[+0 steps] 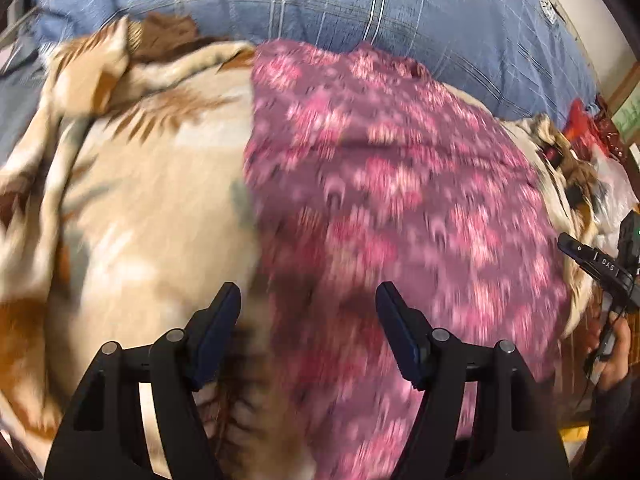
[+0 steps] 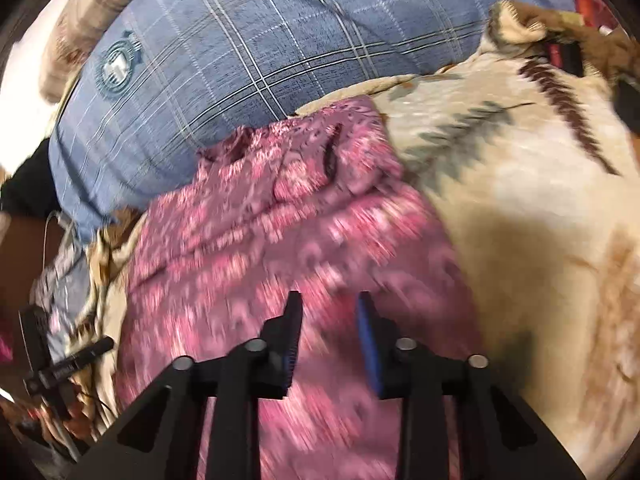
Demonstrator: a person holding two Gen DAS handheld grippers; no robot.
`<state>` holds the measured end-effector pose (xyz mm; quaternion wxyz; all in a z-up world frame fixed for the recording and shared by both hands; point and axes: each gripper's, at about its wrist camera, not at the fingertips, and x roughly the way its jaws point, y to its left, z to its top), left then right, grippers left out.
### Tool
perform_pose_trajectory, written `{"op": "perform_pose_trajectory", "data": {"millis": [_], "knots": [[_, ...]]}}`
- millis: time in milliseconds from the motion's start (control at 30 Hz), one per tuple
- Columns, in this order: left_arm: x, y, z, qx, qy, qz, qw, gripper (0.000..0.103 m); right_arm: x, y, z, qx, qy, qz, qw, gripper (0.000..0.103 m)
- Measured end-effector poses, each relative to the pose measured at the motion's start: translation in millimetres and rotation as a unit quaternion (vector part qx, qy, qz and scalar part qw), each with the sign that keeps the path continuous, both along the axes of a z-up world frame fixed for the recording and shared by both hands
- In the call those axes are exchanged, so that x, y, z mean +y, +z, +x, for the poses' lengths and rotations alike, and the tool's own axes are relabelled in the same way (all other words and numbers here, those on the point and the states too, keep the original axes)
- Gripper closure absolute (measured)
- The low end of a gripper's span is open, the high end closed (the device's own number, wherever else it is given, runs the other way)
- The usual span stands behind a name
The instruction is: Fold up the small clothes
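Pink garment [image 1: 392, 200] spread on the blanket [image 1: 152, 200] on the bed, both grippers [image 1: 308, 304] [image 2: 330, 312] hovering with jaws open, empty; best to grab near corners evenly.

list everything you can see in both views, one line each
patterned garment: one, pink and mauve, spread on the blanket
blanket: one, cream with brown and grey motifs, under the garment
plaid bedding: one, blue with white lines, behind the blanket
red item: one, far right edge, too small to tell
left hand-held gripper: one, black, open over the garment's edge
right hand-held gripper: one, black with blue pads, open above the garment
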<state>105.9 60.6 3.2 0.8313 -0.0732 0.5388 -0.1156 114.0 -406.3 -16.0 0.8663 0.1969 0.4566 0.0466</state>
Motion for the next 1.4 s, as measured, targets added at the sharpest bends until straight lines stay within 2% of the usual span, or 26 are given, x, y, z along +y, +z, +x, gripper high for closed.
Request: {"op": "perform_pose_trajectory", "data": {"millis": [133,300,433,500,567,667,767,833,867,900,933,1033,1133,1167,1233,1267,1300,1367,1400], "knots": [[15,-14,-47,0.038,-0.004,-0.038,0.9986,0.033,-19,1,-53,0.0,0.008,-0.044,0.999,0.063],[15,-43,-95,0.085,-0.007,-0.063,0.9943,0.034,-46,-12,-100,0.018,-0.001,-0.046,0.999,0.06],[2,-44,-120,0.079,-0.023,-0.049,0.9954,0.027,-65,-30,-124,0.041,-0.011,-0.012,0.999,0.056],[-7,-49,-127,0.09,-0.041,-0.054,0.9936,0.027,-72,-41,-132,0.053,-0.011,0.028,0.998,0.054],[-15,-56,-128,0.097,-0.048,-0.032,0.9936,0.027,-73,-52,-137,0.065,-0.002,0.064,0.996,0.053],[-23,-57,-127,0.094,-0.055,-0.027,0.9938,0.018,-69,-60,-140,0.065,0.017,0.092,0.993,0.052],[-28,-57,-129,0.093,-0.055,-0.022,0.9939,0.018,-63,-60,-140,0.059,0.034,0.106,0.992,0.048],[-30,-63,-130,0.112,-0.057,-0.04,0.9912,0.027,-58,-59,-139,0.058,0.057,0.116,0.99,0.048],[-30,-68,-130,0.129,-0.058,-0.056,0.9884,0.04,-56,-59,-139,0.058,0.065,0.114,0.99,0.048],[-28,-75,-130,0.152,-0.057,-0.075,0.9839,0.048,-50,-58,-137,0.06,0.076,0.105,0.99,0.048],[-28,-82,-130,0.168,-0.053,-0.082,0.9809,0.048,-49,-58,-137,0.061,0.082,0.1,0.99,0.048],[-25,-92,-128,0.17,-0.032,-0.066,0.9827,0.048,-44,-58,-133,0.067,0.092,0.086,0.99,0.048],[-19,-92,-123,0.169,-0.015,-0.089,0.9813,0.048,-39,-59,-132,0.072,0.1,0.079,0.989,0.047],[-19,-92,-123,0.171,-0.017,-0.09,0.9811,0.051,-39,-59,-131,0.072,0.103,0.076,0.989,0.048],[-24,-93,-124,0.171,-0.031,-0.074,0.9819,0.07,-39,-60,-130,0.072,0.111,0.07,0.989,0.048],[-27,-93,-125,0.174,-0.039,-0.069,0.9816,0.086,-38,-60,-130,0.072,0.115,0.065,0.989,0.048],[-28,-93,-126,0.179,-0.046,-0.066,0.9806,0.093,-36,-59,-130,0.071,0.121,0.056,0.989,0.052],[-28,-92,-126,0.18,-0.05,-0.072,0.9797,0.096,-31,-58,-129,0.065,0.134,0.032,0.988,0.072],[-29,-88,-128,0.179,-0.055,-0.077,0.9792,0.097,-29,-56,-130,0.059,0.145,0.028,0.987,0.096]]}}
